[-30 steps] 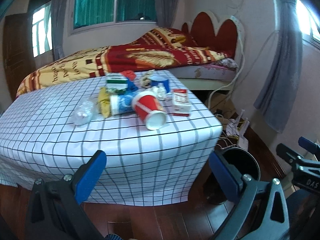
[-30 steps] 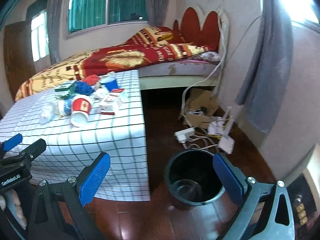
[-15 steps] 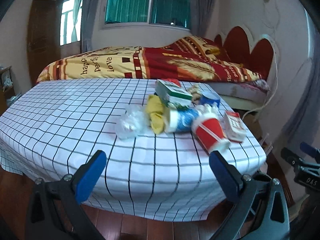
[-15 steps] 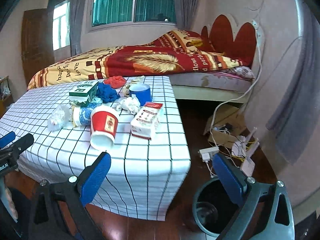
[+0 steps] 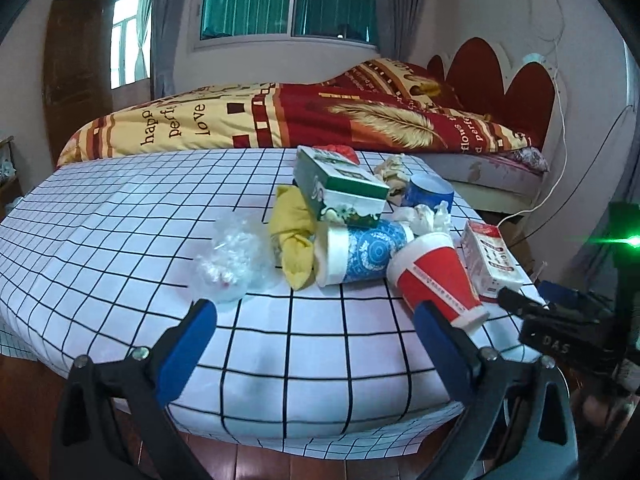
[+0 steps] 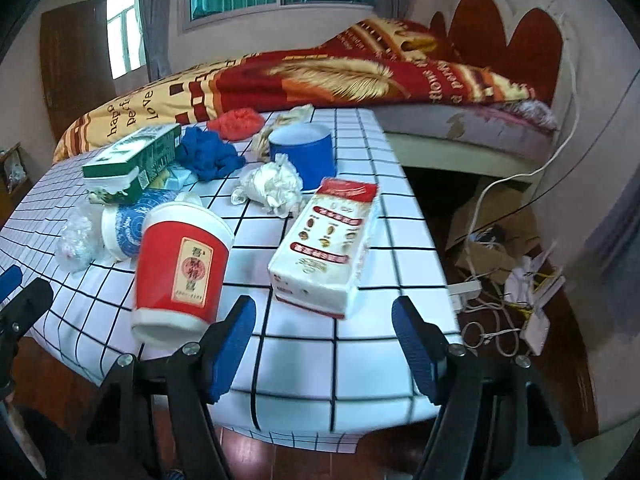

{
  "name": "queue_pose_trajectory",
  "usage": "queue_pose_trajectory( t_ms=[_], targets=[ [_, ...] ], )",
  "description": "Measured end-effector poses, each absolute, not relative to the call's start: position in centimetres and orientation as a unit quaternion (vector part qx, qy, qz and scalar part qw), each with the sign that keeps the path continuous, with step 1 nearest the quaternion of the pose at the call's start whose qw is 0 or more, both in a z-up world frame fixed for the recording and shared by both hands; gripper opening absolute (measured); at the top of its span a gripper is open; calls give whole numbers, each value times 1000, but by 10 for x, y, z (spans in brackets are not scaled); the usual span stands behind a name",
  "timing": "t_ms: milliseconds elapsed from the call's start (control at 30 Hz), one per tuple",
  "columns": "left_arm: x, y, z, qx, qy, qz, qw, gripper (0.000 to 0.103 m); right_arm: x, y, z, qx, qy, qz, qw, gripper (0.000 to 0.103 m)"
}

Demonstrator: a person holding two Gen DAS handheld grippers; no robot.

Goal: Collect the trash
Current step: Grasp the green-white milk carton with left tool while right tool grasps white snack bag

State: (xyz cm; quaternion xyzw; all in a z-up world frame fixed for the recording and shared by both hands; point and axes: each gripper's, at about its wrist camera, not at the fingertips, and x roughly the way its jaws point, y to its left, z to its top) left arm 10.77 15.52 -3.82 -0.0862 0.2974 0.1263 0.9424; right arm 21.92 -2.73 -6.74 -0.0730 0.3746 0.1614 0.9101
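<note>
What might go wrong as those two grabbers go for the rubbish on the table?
The red cup lies on its side at the table edge; a nudge may roll it off. The right gripper, jaws closing with nothing between them, nears the white pack, also close to the edge. The green box rests on other trash and may topple.

Beyond the left gripper [image 5: 316, 334], the yellow cloth [image 5: 294, 236] is partly tucked under the green box [image 5: 340, 188], and the blue patterned cup [image 5: 362, 250] runs out of sight behind the red cup [image 5: 434, 280]. Ahead of the right gripper [image 6: 324, 340], the near table edge [image 6: 340, 404] is smeared with blur. The print on the white carton [image 6: 326, 246] is too small to read.
</note>
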Motion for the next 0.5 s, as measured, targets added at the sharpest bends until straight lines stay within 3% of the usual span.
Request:
queue_pose_trajectory(
  t_ms=[167, 267, 500],
  targets=[
    [121, 158, -40, -94, 300, 127, 941, 99, 241, -23, -81, -68, 392, 171, 901, 72],
    [129, 157, -36, -94, 294, 126, 943, 99, 248, -31, -80, -57, 392, 161, 904, 62],
    [163, 157, -20, -90, 272, 131, 949, 99, 268, -32, -77, -57, 390, 162, 905, 62]
  ],
)
